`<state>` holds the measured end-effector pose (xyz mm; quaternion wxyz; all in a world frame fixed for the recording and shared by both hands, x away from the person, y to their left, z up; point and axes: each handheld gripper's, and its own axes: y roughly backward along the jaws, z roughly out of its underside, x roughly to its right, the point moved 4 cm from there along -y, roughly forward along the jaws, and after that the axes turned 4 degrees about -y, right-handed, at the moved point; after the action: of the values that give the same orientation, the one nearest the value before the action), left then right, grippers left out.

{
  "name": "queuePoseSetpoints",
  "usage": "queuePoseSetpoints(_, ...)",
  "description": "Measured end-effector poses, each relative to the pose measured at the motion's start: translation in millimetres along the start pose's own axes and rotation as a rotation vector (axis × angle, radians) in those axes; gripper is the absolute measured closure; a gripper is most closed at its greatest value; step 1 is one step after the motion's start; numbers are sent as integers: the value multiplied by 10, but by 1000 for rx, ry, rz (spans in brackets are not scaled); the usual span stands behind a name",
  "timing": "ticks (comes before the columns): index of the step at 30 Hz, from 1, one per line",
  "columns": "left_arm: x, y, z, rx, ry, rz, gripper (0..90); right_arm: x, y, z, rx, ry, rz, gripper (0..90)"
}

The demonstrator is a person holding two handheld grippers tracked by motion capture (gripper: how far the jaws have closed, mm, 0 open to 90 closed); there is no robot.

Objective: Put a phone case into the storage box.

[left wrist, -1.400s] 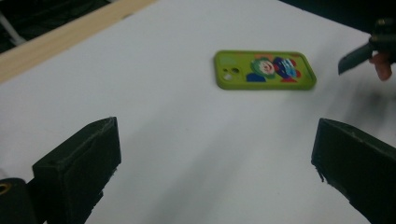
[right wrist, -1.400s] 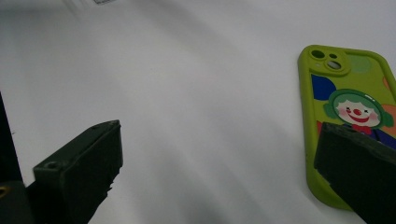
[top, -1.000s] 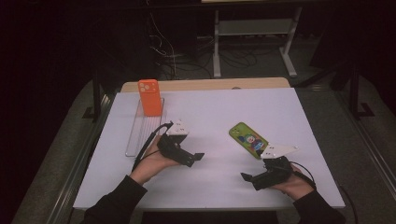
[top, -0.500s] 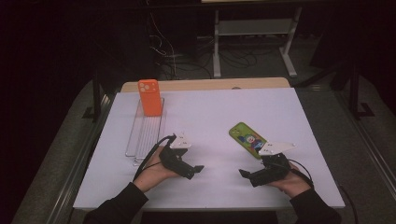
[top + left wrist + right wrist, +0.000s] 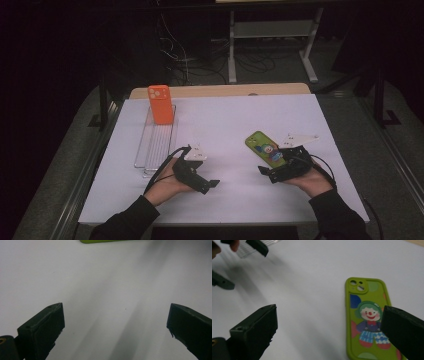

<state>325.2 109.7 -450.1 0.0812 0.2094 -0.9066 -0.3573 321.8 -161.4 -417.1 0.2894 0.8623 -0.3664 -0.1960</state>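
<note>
jaws: spread wide on both, gripping nothing | green phone case (image 5: pixel 368 317) flat on white tabletop (image 5: pixel 225 120), camera side up, clown print, just beside right gripper (image 5: pixel 270 172), one jaw over its edge | left gripper (image 5: pixel 207 186) low over bare tabletop, apart | orange phone case (image 5: pixel 160 104) upright in clear rack (image 5: pixel 155 145), far left

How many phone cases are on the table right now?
2: an orange phone case upright in the clear rack at far left, and a green phone case lying flat beside the right gripper.
</note>
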Motion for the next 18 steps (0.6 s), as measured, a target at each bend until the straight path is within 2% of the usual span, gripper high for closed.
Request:
queuePoseSetpoints(1, -4, -1, 1, -8, -9, 3, 10, 22, -1, -30, 0, -6, -1, 3)
queuePoseSetpoints(2, 5, -9, 2, -7, 0, 7, 10, 44, -7, -58, -1, -14, -3, 3)
queuePoseSetpoints(3, 4, -12, 3, -8, -2, 8, 10, 82, -18, -92, -4, -18, 16, 3)
queuePoseSetpoints(6, 3, -5, 4, -11, -4, 13, 10, 156, -57, -152, -9, -24, 29, 3)
queuePoseSetpoints(9, 7, -8, 2, 2, 8, 13, 10, 226, -130, -192, -35, -28, 46, 4)
queuePoseSetpoints(11, -2, 0, 5, -1, -1, 11, 10, 274, -188, -204, -56, -24, 43, 4)
queuePoseSetpoints(13, 1, 2, 4, -2, -1, 10, 10, 308, -238, -205, -79, -40, 39, 4)
queuePoseSetpoints(14, 5, 1, 5, -2, 6, 10, 10, 336, -270, -203, -92, -39, 44, 4)
queuePoseSetpoints(15, -3, 3, 3, -1, -4, 6, 10, 361, -291, -200, -97, -29, 46, 4)
queuePoseSetpoints(18, -7, 13, 5, -10, -6, 8, 10, 422, -363, -174, -126, -43, 61, 4)
